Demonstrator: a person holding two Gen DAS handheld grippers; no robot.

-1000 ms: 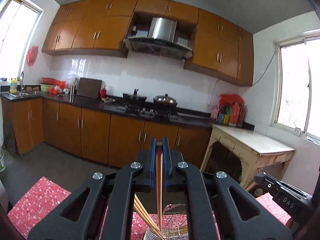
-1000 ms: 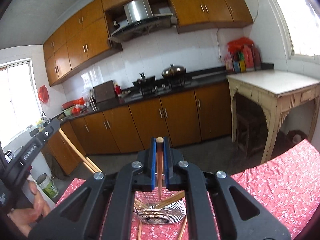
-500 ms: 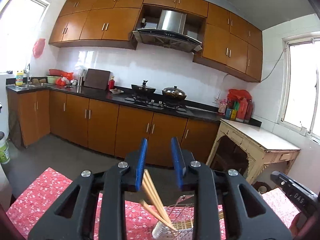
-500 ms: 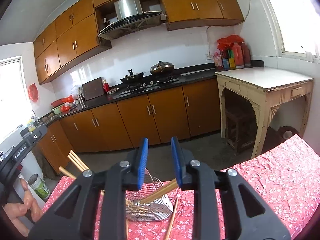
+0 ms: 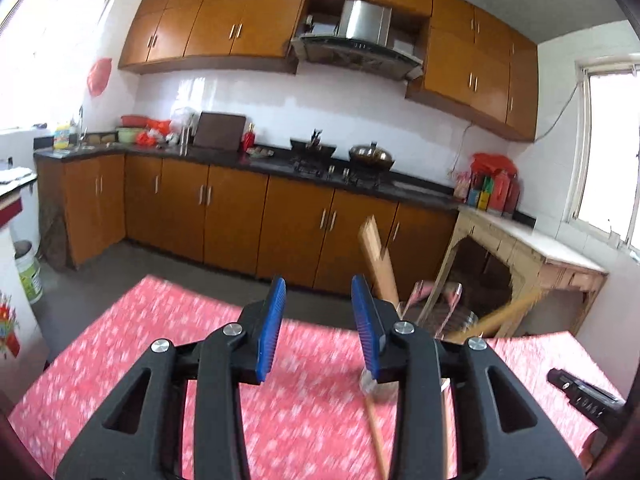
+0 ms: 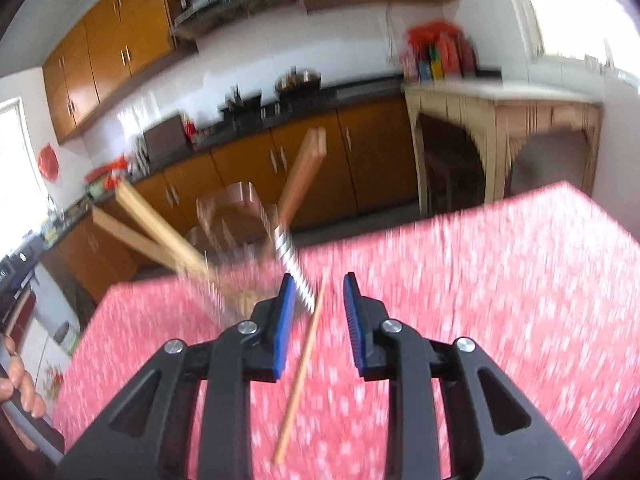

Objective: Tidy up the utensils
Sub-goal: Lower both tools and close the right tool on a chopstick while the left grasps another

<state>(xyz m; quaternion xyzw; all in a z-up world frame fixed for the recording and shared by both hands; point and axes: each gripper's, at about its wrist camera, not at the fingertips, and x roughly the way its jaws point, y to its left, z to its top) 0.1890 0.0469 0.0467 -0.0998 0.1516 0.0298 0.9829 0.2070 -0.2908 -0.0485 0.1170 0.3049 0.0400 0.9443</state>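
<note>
My left gripper (image 5: 319,322) hangs over the red tablecloth (image 5: 160,340); its jaws are opening and nothing is between the blue pads. To its right stands a wire utensil holder (image 5: 452,314) with wooden chopsticks (image 5: 376,256) leaning out of it. Another chopstick (image 5: 376,436) lies on the cloth under the right finger. My right gripper (image 6: 319,312) is open, low over the cloth. A single loose chopstick (image 6: 302,368) lies on the table below the gap, clear of both pads. Just beyond is the blurred wire holder (image 6: 236,240), with chopsticks (image 6: 160,236) fanning out of it.
A person's hand (image 6: 20,380) grips the left tool at the lower left of the right wrist view. The right tool's body (image 5: 580,396) shows at the right edge. Kitchen cabinets (image 5: 240,216) and a pale side table (image 5: 540,252) stand beyond the table's far edge.
Both grippers were shut on upright chopsticks over the holder, then opened and let them go. Both have since dropped toward the tablecloth, the left shifting left of the holder.
</note>
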